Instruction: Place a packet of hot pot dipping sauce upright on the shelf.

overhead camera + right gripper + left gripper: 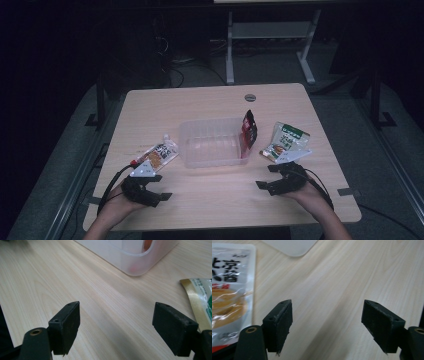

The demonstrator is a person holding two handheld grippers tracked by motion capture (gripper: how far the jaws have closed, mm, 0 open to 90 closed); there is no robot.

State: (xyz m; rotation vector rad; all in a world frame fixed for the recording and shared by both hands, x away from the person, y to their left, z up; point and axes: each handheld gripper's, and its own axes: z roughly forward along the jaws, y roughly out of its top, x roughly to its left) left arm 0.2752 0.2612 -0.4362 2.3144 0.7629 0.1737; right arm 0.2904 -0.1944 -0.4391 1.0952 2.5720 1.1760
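Observation:
A clear plastic container (210, 142) stands mid-table, with a red pouch (248, 129) upright at its right end. To its left lies a white-and-orange sauce pouch (159, 154); a green pouch (287, 141) lies to its right. My left gripper (159, 186) is near the front edge, just below the sauce pouch. In the left gripper view it (327, 325) is open over bare wood, the sauce pouch (229, 290) beside its left jaw. My right gripper (266, 176) sits below the green pouch. It (116, 327) is open and holds nothing, with the green pouch (202, 302) by its right jaw and the container (130, 257) ahead.
The light wooden table (225, 200) has a round cable port (250, 97) near its far edge. Beyond it, in the dark, stand the white legs of another desk (230, 50). A corner of the container (292, 246) shows ahead of the left gripper.

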